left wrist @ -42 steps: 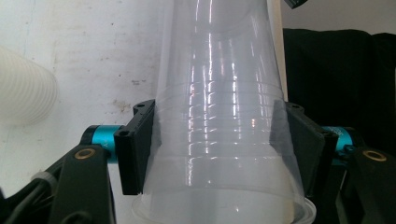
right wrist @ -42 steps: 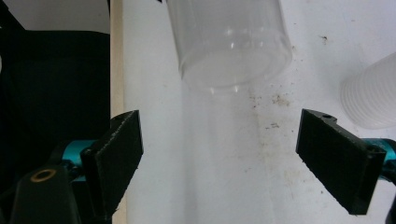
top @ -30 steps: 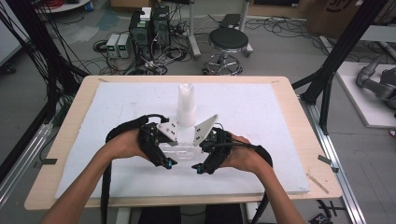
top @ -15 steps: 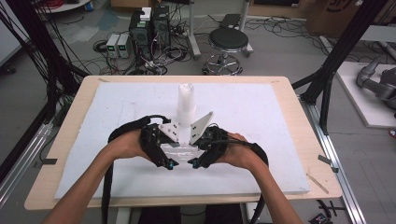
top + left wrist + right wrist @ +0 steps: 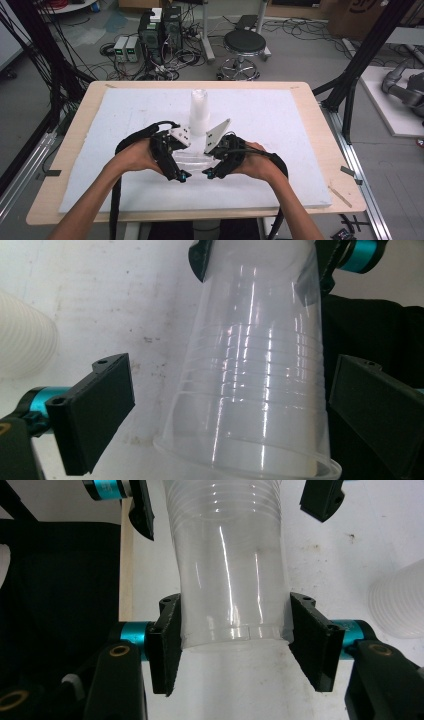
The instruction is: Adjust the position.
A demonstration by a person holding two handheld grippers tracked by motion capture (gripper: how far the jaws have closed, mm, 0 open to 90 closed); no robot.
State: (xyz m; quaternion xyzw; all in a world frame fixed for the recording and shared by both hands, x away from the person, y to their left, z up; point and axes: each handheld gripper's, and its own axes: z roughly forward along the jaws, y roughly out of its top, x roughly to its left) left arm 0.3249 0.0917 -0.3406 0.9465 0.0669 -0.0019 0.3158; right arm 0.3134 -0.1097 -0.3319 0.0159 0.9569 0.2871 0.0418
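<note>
Right gripper view: right claw [image 5: 235, 640] pinches clear cup [image 5: 232, 580]; left claw [image 5: 232, 410] spread around its rim.

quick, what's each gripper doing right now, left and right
Left gripper: open, jaws set wide on either side of the clear plastic cup, not touching it.
Right gripper: shut on the cup's narrow end, both jaws pressed against it.

stool [image 5: 244, 44] on floor beyond table | computer towers [image 5: 160, 27] left of it | cardboard box [image 5: 357, 15] far right
</note>
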